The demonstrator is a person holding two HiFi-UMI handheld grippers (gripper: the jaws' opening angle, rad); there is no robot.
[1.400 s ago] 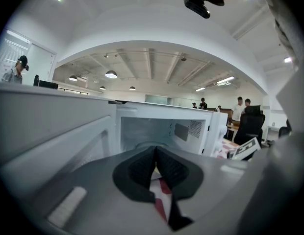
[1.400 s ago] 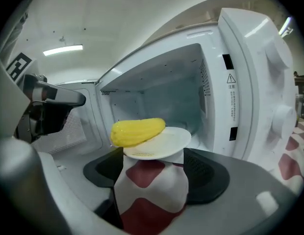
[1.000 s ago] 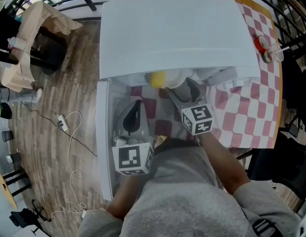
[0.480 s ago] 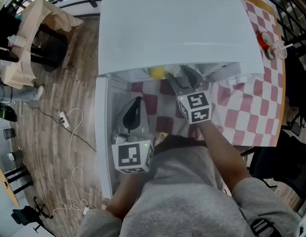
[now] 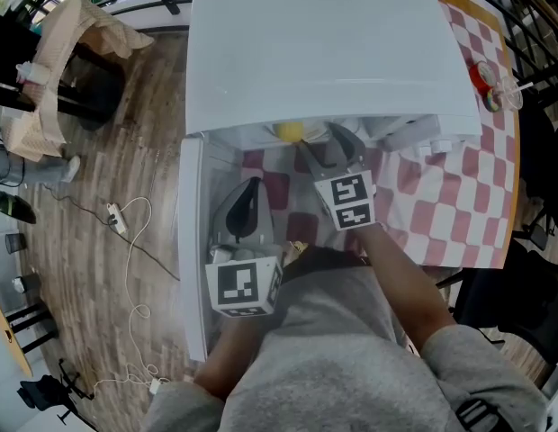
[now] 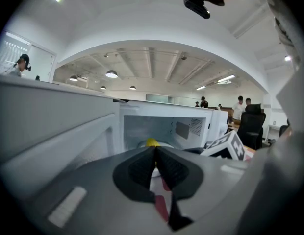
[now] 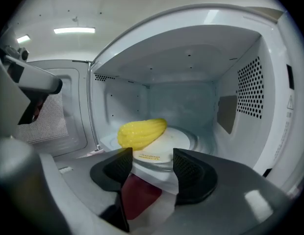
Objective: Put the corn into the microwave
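Left gripper (image 6: 155, 152) fingers together; right gripper (image 7: 152, 161) fingers opening, empty

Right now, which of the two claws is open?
The right claw: its jaws stand apart, opening, with nothing between them, facing the corn. The left claw is shut.

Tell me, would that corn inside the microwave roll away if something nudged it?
Probably: the corn looks rounded and tapered, so it might roll in a curve. It lies on a smooth plate, so it may also slide.

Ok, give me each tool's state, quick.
Left tool: closed, empty.
Right tool: jaws opening, nothing between them; the corn lies on the turntable ahead.
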